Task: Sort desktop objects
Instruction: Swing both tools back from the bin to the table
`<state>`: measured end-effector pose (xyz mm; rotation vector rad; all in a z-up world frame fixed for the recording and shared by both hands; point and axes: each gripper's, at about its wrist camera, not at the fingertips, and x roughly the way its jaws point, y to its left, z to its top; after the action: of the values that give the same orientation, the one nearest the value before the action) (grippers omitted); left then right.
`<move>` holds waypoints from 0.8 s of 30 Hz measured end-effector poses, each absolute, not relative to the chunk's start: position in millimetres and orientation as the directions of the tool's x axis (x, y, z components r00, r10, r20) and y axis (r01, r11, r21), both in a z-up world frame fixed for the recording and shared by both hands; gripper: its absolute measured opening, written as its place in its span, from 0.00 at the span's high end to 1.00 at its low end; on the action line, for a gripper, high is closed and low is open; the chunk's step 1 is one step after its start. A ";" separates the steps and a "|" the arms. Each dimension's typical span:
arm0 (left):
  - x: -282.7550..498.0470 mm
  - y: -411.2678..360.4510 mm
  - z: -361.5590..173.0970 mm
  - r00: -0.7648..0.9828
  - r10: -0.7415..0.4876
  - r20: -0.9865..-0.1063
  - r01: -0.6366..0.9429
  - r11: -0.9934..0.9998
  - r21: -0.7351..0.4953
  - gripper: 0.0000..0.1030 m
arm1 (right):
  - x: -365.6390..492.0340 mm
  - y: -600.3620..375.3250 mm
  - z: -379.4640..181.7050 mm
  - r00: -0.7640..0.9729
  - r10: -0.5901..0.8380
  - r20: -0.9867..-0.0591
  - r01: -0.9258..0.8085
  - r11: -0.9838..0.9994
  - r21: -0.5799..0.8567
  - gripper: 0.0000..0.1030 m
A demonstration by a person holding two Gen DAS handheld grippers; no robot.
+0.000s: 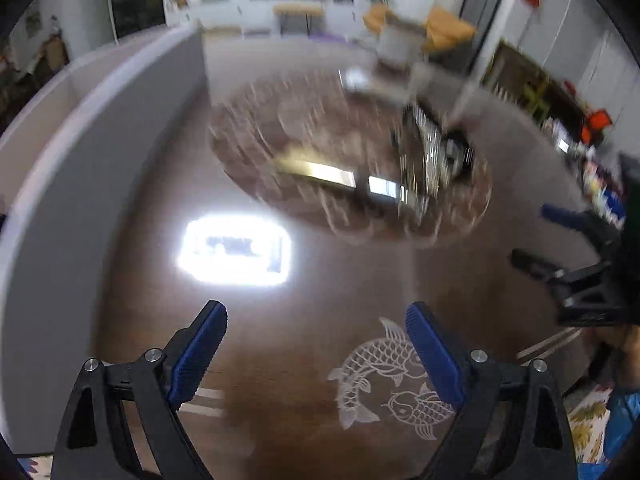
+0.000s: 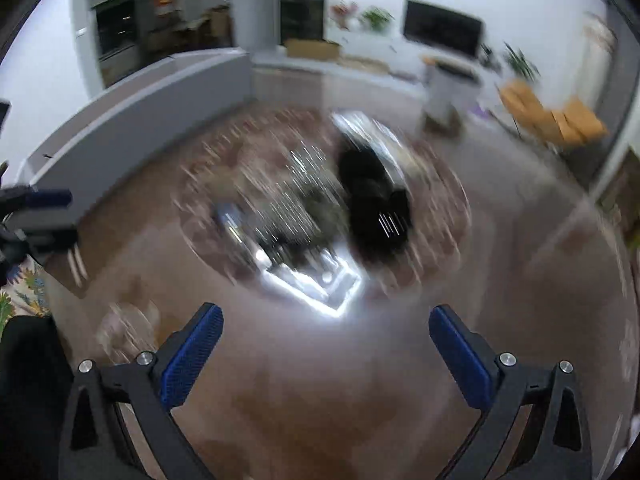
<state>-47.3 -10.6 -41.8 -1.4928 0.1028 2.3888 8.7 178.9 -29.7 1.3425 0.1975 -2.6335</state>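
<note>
Brown table (image 1: 304,280), far round mat (image 1: 256,128) with blurred clutter (image 2: 360,208). Left gripper (image 1: 316,340) and right gripper (image 2: 326,344) gape empty; slow down, single out one item before closing.

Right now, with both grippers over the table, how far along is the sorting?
Done: I cannot confirm anything; the items on the round patterned mat are smeared by motion blur. In hand: nothing. The left gripper and right gripper are both open, only bare brown table between their fingers. Left: the blurred shiny and dark items on the mat, apparently not yet sorted.
</note>
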 end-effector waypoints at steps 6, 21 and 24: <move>-55.9 9.8 -61.7 -0.396 0.199 -0.897 -0.292 -0.953 -0.083 0.11 | 12.1 190.6 -66.8 -0.538 -0.077 -0.839 0.147 -0.989 -0.004 0.00; -92.4 37.5 -80.2 -0.538 0.152 -0.829 -0.275 -0.961 0.002 0.00 | -15.3 181.7 -87.4 -0.574 -0.047 -0.817 0.095 -0.995 -0.010 0.00; -106.0 41.0 -80.7 -0.542 0.151 -0.827 -0.272 -0.962 0.002 0.00 | -21.1 180.7 -86.7 -0.578 -0.039 -0.815 0.084 -0.996 -0.013 0.00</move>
<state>-106.0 41.0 -80.7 -1.3526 0.1905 2.5571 -21.1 180.7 -86.7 1.4082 0.0768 -2.7296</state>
